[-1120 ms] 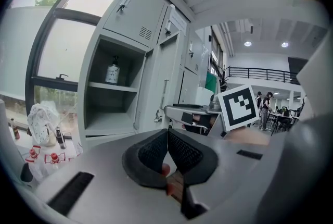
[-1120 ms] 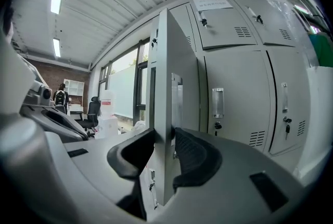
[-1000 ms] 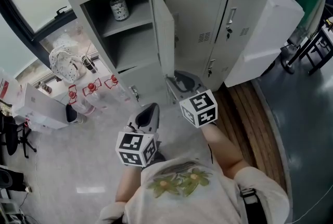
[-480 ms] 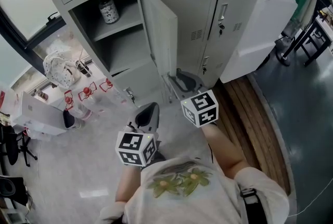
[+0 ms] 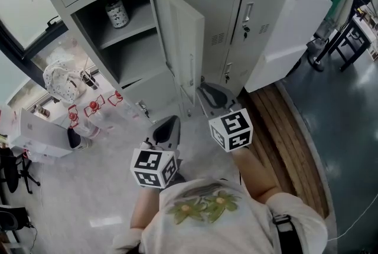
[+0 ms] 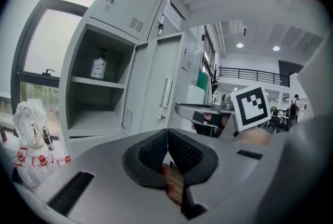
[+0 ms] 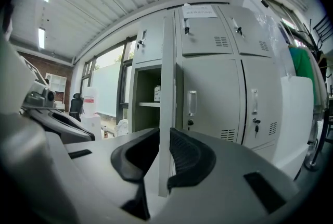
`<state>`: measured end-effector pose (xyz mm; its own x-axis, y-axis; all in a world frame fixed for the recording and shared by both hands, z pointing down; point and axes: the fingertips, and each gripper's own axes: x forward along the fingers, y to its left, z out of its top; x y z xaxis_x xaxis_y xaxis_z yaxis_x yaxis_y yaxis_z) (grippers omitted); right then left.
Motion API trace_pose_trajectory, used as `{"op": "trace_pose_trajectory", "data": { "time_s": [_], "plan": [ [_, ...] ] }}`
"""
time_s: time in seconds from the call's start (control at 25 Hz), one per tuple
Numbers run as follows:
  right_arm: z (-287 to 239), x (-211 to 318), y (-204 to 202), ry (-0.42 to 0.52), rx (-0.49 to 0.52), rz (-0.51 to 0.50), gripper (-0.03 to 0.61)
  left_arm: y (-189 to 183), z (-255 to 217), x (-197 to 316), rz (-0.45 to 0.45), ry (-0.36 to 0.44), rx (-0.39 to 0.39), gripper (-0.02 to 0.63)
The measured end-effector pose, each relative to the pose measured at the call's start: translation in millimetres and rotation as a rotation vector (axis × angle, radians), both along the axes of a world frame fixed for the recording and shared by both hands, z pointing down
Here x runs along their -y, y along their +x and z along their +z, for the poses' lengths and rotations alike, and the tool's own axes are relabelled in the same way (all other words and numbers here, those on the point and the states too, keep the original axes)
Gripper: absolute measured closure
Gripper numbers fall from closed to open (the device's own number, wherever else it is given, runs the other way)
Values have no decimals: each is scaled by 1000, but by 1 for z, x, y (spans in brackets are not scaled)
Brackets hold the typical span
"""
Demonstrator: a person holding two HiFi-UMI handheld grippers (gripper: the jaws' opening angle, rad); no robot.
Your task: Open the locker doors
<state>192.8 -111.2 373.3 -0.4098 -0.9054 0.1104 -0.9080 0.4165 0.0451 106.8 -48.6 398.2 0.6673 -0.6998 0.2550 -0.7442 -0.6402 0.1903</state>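
Note:
The grey locker door (image 5: 177, 40) of the lower left compartment stands swung out towards me. Its free edge (image 7: 167, 113) runs upright between the jaws of my right gripper (image 5: 207, 91), whose jaws have just been closing and now press on that edge. My right gripper (image 7: 165, 137) points almost level at the lockers. My left gripper (image 5: 168, 126) hangs lower and to the left, apart from the lockers. In the left gripper view its pads (image 6: 167, 137) meet with nothing between them. The neighbouring middle door (image 5: 204, 10) and right door (image 5: 260, 16) are closed.
A patterned bottle (image 5: 117, 12) stands on the shelf of the open compartment. A white bag (image 5: 59, 78), red-capped bottles (image 5: 94, 110) and a white box (image 5: 38, 129) lie on the floor at the left. A white cabinet (image 5: 289, 34) stands right of the lockers, with wooden planks (image 5: 283, 129) in front.
The locker door has swung further out to the right, and my right gripper has moved slightly right with its edge. My left gripper has stayed in place.

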Motion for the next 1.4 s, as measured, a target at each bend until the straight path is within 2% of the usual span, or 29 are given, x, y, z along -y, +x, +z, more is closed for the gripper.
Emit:
{"op": "trace_pose_trajectory", "data": {
  "time_s": [0.12,0.32,0.48,0.8,0.96,1.4],
  "plan": [
    [-18,-15,-1,47,47,-10,535,-1,1,2,-4,1,-8,583],
    [-29,-35,-18,63,124,-104,546,-5,1,2,-13,1,-18,584],
    [-16,-42,-40,26,125,-169,548,-13,-1,4,-36,8,-32,584],
    [-7,-45,-75,3,107,-236,548,-36,-7,17,-111,44,-37,584],
    [-9,-38,-87,7,101,-247,548,-52,-8,25,-140,19,-81,584],
    [-24,-12,-143,46,77,-332,548,-103,-23,50,-218,60,-95,583]
  ]
}}
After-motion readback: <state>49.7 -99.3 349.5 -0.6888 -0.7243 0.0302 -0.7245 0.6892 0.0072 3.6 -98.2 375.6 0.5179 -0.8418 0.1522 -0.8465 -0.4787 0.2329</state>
